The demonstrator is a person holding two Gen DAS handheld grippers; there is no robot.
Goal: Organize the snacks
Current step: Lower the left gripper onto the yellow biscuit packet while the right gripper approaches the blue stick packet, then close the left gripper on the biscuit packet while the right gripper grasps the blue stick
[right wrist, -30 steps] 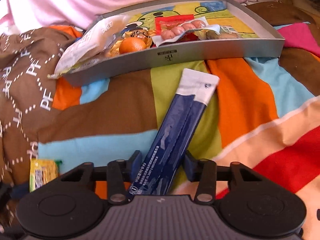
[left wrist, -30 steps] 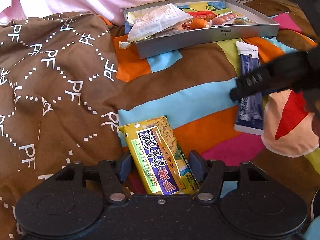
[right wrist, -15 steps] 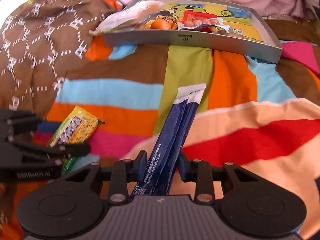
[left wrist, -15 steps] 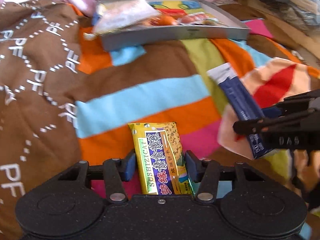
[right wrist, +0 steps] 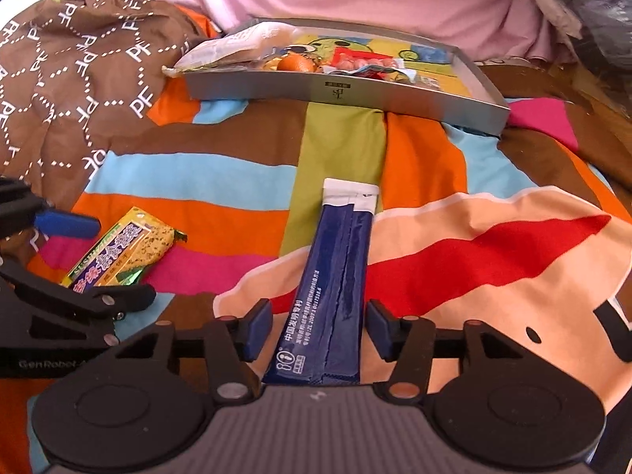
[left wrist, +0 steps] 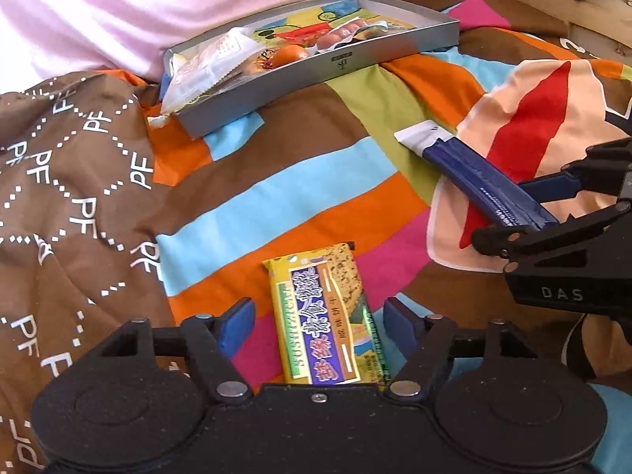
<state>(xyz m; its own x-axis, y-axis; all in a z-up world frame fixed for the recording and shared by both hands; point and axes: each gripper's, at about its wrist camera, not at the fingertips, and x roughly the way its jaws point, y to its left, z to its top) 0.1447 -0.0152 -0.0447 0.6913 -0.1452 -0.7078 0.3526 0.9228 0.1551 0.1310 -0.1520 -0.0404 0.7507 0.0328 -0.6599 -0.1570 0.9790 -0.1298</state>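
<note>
A yellow biscuit bar (left wrist: 328, 324) lies on the striped blanket between the fingers of my left gripper (left wrist: 318, 312), which is open with a gap on each side of the bar. A long dark blue sachet (right wrist: 335, 292) lies flat between the fingers of my open right gripper (right wrist: 319, 316), untouched by the pads. From the right wrist, the yellow bar (right wrist: 122, 252) shows at the left beside the left gripper's blue finger (right wrist: 67, 223). The grey tray (right wrist: 355, 94) sits farther back with a white packet (right wrist: 237, 45), an orange (right wrist: 296, 64) and a sausage pack (right wrist: 363, 64) in it.
A brown quilt with white lettering (left wrist: 71, 181) bulges on the left. Pink cloth (left wrist: 138, 12) rises behind the tray (left wrist: 316, 75). The blue sachet (left wrist: 474, 173) lies diagonally on the right, in front of the right gripper's body (left wrist: 561, 260). Clutter lies at the far right (right wrist: 592, 8).
Both grippers drew back from the tray with their snacks, then their jaws widened. The yellow bar and the blue sachet now rest loose on the blanket.
</note>
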